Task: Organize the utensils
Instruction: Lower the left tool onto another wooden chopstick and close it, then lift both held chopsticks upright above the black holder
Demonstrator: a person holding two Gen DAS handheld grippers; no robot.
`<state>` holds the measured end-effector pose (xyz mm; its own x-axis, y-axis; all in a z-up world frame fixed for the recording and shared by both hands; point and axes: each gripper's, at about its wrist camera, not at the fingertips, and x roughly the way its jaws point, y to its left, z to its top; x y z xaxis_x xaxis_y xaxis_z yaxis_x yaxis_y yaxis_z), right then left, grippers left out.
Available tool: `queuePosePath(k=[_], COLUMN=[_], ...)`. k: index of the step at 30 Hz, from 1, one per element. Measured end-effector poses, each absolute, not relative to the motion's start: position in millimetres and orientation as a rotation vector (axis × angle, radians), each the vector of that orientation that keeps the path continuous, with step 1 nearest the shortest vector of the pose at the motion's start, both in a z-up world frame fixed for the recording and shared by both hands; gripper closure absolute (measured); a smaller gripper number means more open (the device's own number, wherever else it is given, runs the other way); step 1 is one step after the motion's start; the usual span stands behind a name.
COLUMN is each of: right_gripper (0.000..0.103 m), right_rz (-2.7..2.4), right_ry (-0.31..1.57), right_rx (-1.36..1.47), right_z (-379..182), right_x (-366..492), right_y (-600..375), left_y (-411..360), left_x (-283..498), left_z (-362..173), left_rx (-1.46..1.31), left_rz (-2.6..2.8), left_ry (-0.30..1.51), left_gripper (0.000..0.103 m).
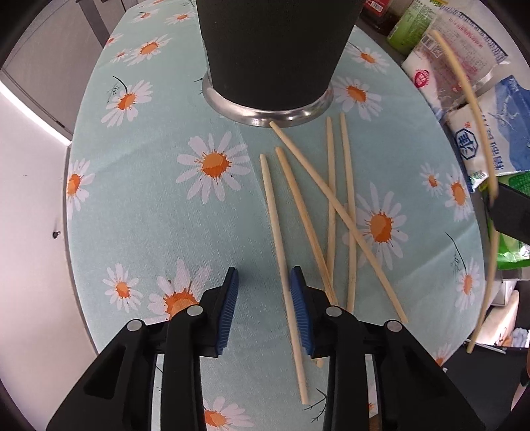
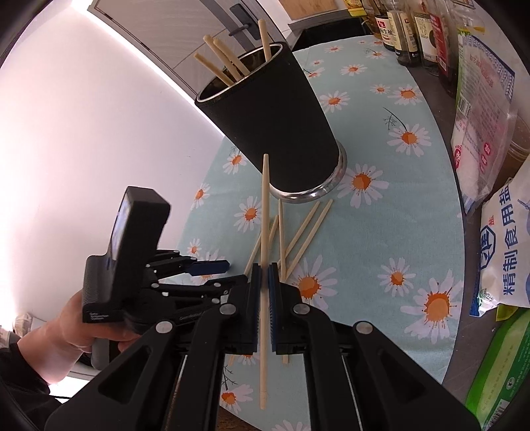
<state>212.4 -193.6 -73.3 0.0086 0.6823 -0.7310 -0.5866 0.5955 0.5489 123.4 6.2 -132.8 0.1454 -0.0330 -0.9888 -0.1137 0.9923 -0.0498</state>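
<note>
A black cup (image 1: 271,49) with a steel base stands on the daisy tablecloth (image 1: 149,205); in the right wrist view the cup (image 2: 268,126) holds several wooden chopsticks (image 2: 228,66). Several loose chopsticks (image 1: 331,199) lie crossed on the cloth in front of it. My left gripper (image 1: 264,285) points down over the cloth and is open. The leftmost loose chopstick (image 1: 275,215) runs just inside its right pad (image 1: 299,305), untouched. My right gripper (image 2: 264,275) is shut on one chopstick (image 2: 265,199), held above the table and pointing toward the cup. That chopstick (image 1: 477,126) also shows at the left wrist view's right edge.
Salt bags (image 2: 506,245), a green packet (image 2: 497,371) and sauce bottles (image 2: 407,30) line the table's right side. The cloth's left edge (image 1: 68,205) drops off beside a white wall. A hand (image 2: 66,331) holds the left gripper (image 2: 218,270) at lower left.
</note>
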Motion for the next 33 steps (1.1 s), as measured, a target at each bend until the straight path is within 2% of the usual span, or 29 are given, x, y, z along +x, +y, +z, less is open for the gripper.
queuePosePath(k=[3,5,11,20,33], right_gripper=[0.097,0.097,0.097,0.097,0.097], right_rz=[1.017,1.027,1.067,1.101,1.195], right_ry=[1.191,1.185,1.178,1.169,1.024], right_rx=[0.099,0.103,0.127,0.131,0.127], right_z=[-72,-72,-75,-73,-36], right_x=[213,215,219,220,207], right_y=[-199,-202,-207,-207,-171], left_y=[1,-5,-11,2,33], left_x=[130,133,139,123,87], left_z=[-134,-135,-136,-125,-43], left_rx=[-0.105,-0.078,-0.082,-0.151,-0.255], left_rz=[0.079,0.088,0.116,0.152,0.110], left_ry=[1.430,1.434,1.442,1.390,1.138], left_gripper=[0.077,0.088,0.098,0.099,0.099])
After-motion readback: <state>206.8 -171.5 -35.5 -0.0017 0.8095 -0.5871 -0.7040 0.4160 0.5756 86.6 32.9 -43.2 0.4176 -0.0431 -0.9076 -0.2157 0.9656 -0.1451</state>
